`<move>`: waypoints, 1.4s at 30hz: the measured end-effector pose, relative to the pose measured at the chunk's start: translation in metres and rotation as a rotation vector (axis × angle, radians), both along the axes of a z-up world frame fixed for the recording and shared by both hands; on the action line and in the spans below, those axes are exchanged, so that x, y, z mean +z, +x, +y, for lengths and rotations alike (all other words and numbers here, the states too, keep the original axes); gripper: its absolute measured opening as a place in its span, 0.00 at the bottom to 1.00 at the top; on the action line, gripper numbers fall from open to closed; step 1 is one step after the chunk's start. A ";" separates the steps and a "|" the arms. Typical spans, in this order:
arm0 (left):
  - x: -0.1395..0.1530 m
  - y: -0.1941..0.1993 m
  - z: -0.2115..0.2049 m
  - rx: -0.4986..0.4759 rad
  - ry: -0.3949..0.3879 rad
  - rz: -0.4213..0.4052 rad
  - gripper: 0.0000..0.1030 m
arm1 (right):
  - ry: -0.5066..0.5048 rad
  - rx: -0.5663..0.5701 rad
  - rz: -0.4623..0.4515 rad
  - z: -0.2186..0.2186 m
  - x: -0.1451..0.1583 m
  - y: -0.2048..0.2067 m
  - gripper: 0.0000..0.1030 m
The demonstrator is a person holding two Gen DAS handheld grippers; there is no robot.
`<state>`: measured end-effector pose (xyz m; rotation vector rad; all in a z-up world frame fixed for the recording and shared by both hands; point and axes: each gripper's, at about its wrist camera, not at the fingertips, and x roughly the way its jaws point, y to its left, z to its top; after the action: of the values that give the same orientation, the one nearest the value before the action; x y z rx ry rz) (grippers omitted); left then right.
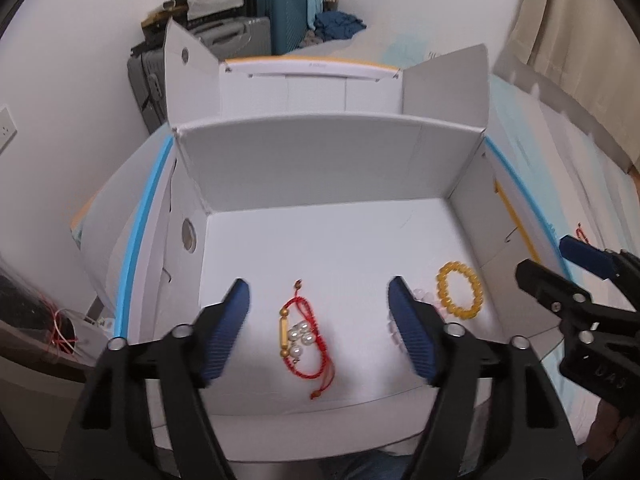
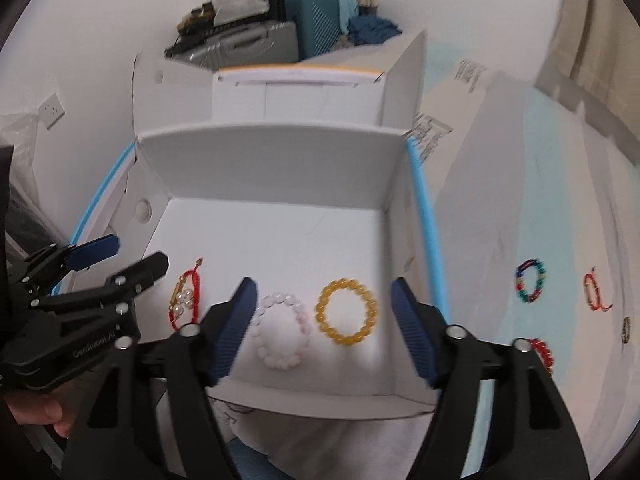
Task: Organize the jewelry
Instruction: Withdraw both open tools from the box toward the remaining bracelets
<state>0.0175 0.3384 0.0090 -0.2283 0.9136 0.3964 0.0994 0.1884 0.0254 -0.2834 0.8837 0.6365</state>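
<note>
White box [image 2: 276, 168] holds three bracelets; both grippers [image 1: 318, 330] [image 2: 322, 330] gape empty. Beads [image 2: 346, 312] look light and slippery; pinch across the strand.

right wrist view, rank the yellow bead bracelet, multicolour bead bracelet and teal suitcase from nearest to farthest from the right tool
1. Yellow bead bracelet: inside the white box, lying between the open fingers of the right tool.
2. Multicolour bead bracelet: outside the box, off to the right on the pale surface.
3. Teal suitcase: far back against the wall, beyond the box.
</note>
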 end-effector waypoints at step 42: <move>0.028 0.086 -0.265 -0.407 0.032 -0.056 0.94 | 0.037 -0.447 -0.101 -0.317 0.046 0.058 0.92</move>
<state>0.1034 0.0736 0.0373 -0.0208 0.8726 0.0279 0.1572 -0.1289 0.0719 -0.0772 0.8030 0.2216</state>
